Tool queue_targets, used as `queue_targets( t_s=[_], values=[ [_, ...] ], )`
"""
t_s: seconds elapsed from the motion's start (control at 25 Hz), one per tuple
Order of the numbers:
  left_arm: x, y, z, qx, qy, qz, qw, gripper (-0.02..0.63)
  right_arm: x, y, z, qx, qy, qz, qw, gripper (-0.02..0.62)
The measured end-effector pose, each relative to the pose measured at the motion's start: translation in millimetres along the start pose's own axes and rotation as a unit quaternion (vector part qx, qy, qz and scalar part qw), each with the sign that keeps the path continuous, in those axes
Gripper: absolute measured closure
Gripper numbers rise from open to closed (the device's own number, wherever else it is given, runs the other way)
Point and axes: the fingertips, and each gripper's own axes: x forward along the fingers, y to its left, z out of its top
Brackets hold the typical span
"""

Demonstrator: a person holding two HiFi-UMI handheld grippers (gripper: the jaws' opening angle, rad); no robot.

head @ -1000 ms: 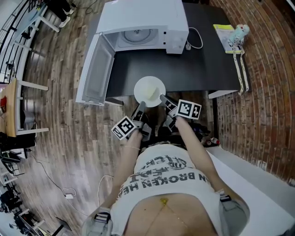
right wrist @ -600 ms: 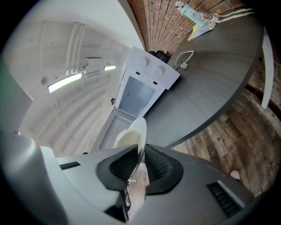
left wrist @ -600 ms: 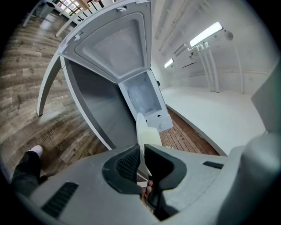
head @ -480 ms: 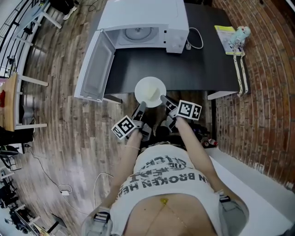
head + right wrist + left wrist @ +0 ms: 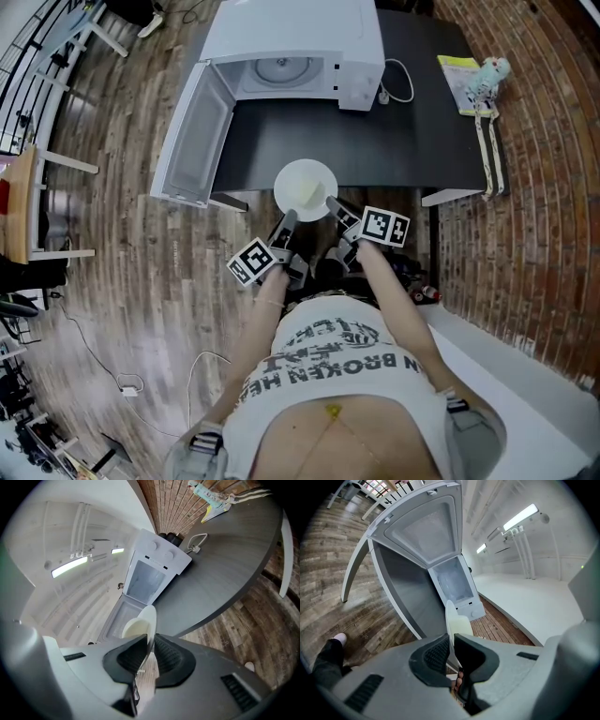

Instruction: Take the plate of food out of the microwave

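Both left gripper (image 5: 287,218) and right gripper (image 5: 334,202) have fingers (image 5: 436,656) clamped on opposite rims of the plate (image 5: 302,181), over the table (image 5: 403,141) edge.

You wear a white T-shirt (image 5: 347,375) printed with dark block lettering, dark trousers (image 5: 326,660) and a pale shoe (image 5: 339,638). Your left gripper (image 5: 287,217) and right gripper (image 5: 334,202) have smooth grey shells and black ribbed pads on the jaws. Each carries a white cube (image 5: 253,260) with black square markers.

A yellow paper sheet (image 5: 455,73) and pale toy figure (image 5: 489,67) lie on the dark grey worktop's (image 5: 422,131) far right corner.
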Motion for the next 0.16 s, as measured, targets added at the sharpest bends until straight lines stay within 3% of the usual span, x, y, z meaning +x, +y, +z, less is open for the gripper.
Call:
queue_targets(
  t_s=[0.16],
  values=[
    [0.5,-0.3,2.2,0.001,-0.003,0.0,1.0,0.574,2.6,1.6,2.1,-0.003,0.001,0.002,1.0,0.548]
  ],
)
